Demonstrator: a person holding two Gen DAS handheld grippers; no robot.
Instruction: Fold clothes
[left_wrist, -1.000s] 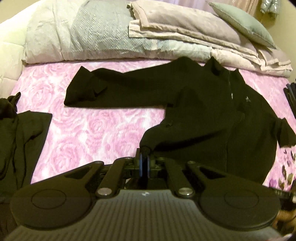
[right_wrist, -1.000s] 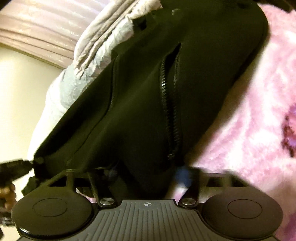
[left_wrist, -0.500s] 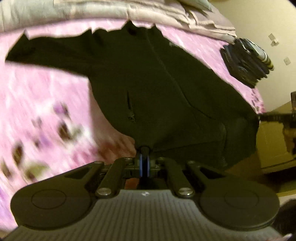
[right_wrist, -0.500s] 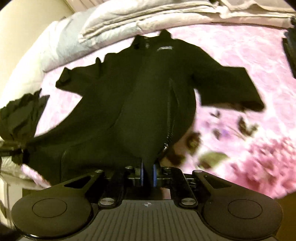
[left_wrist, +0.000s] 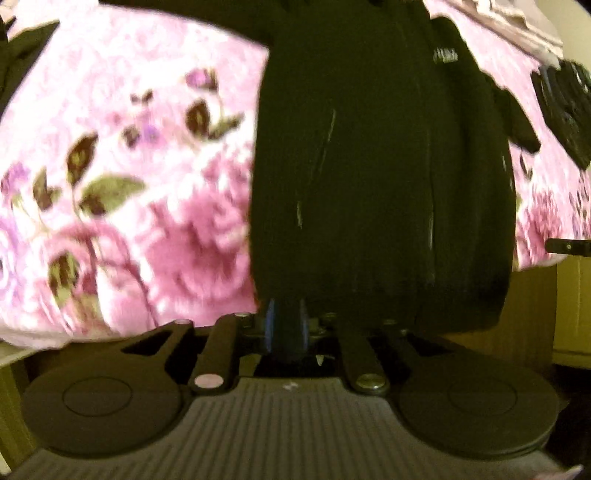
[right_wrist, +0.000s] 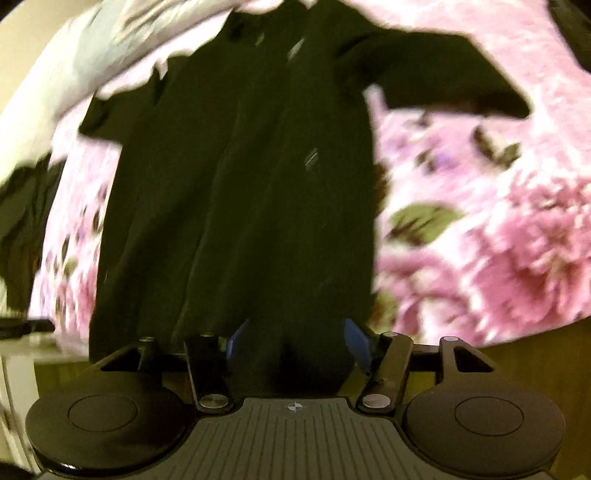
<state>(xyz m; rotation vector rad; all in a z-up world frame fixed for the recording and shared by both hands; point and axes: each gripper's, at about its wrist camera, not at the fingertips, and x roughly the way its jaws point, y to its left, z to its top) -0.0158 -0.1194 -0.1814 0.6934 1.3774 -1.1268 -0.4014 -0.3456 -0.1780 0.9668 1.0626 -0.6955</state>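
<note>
Jacket (left_wrist: 380, 177) filled the middle of both views, a black zip-up spread front-up on my pink floral bedspread (left_wrist: 122, 192), its hem nearest the tongs and its collar at the far end. My left tongs (left_wrist: 286, 325) were pinched narrow on the hem near one bottom corner, the blue pads almost together with cloth between them. My right tongs (right_wrist: 293, 343) stood wider, blue pads apart, with a thick bunch of hem sitting between them; I could not tell whether they gripped it. Beyond the right tongs one sleeve (right_wrist: 443, 74) stuck out to the right across the bedspread. Dark clothes (right_wrist: 26, 225) lay well off to the left, and a dark pile (left_wrist: 565, 110) lay far right of the left tongs.
</note>
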